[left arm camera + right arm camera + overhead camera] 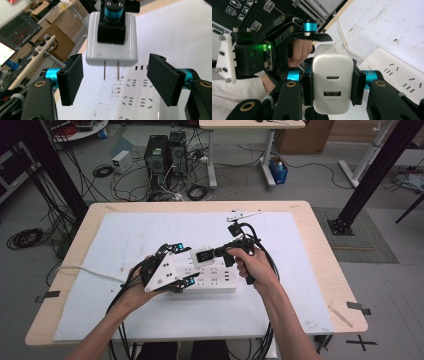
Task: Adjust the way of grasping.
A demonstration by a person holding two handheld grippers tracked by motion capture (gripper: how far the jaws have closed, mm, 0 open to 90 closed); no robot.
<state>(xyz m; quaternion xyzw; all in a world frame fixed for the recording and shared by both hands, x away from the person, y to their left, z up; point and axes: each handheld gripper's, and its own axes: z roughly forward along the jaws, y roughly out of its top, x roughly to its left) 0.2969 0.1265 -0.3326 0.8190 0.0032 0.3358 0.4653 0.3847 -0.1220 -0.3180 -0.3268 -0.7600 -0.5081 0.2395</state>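
Observation:
My right gripper (332,83) is shut on a white USB charger (332,75), its pads pressing the two sides and the USB ports facing the camera. In the high view the charger (204,255) hangs just above the far edge of a white power strip (215,279). In the left gripper view the charger (112,50) hangs ahead with its two metal prongs (111,71) pointing down at the power strip's sockets (140,100). My left gripper (116,77) is open, its black pads standing apart on either side below the charger and touching nothing.
The power strip lies on a white mat (280,285) covering a wooden table (320,235). Its white cord (85,270) runs off to the left. A small white bracket (243,214) sits at the mat's far edge. Black cables trail from both grippers toward the front edge.

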